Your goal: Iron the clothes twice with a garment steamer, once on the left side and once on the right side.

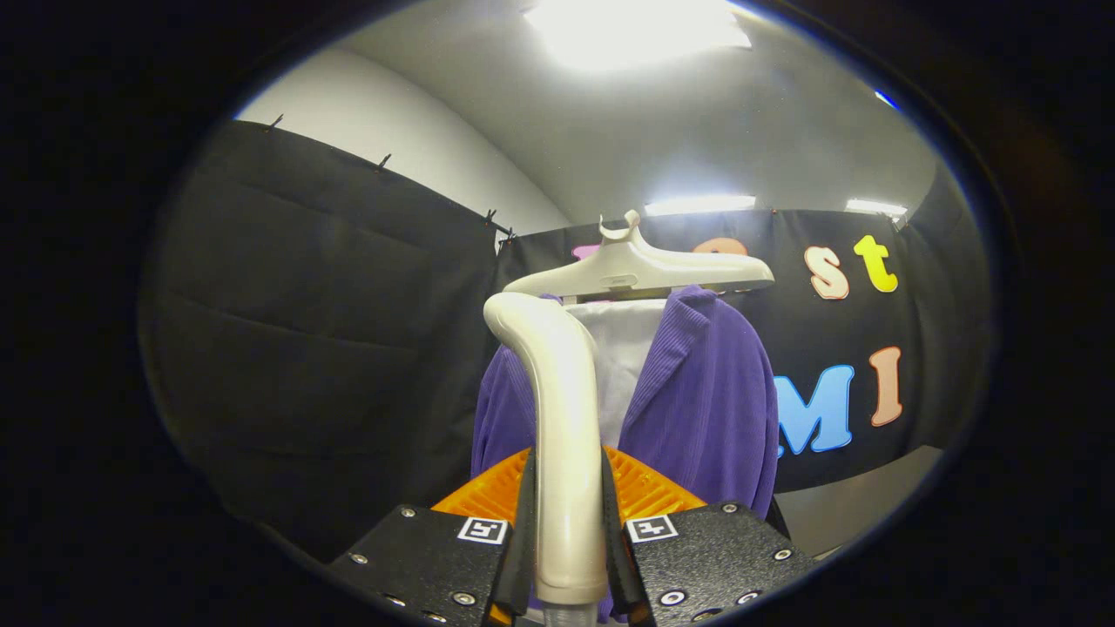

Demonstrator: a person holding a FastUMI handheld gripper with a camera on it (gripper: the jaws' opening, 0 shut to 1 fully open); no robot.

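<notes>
A: What is the gripper [568, 522] doing right now?

B: It is clamping the handle of the steamer [562, 418]. Both fingers [523, 531] are pressing on the white handle from either side, closed as far as it lets them, and the head is curving up and away toward the clothes.

A: And where is the jacket?

B: The purple jacket [706, 409] is hanging just beyond the steamer on a pale hanger [640, 270], with a white shirt [623, 357] showing between its lapels. The steamer head is sitting near the collar on one front panel; whether it is touching the cloth, I cannot tell.

A: How should this pass be going?

B: My judgement: it looks like the top of a stroke, so the head should be travelling slowly down that panel, staying flat to the ribbed fabric and clear of the hanger. The garment is hanging loose, so pushing too hard may be swinging it away.

A: And the room?

B: Black cloth is covering the booth walls, pinned along the top. White wall and ceiling are rising above it, bright lights are glaring overhead, and a strip of pale floor is showing low beside the jacket.
</notes>
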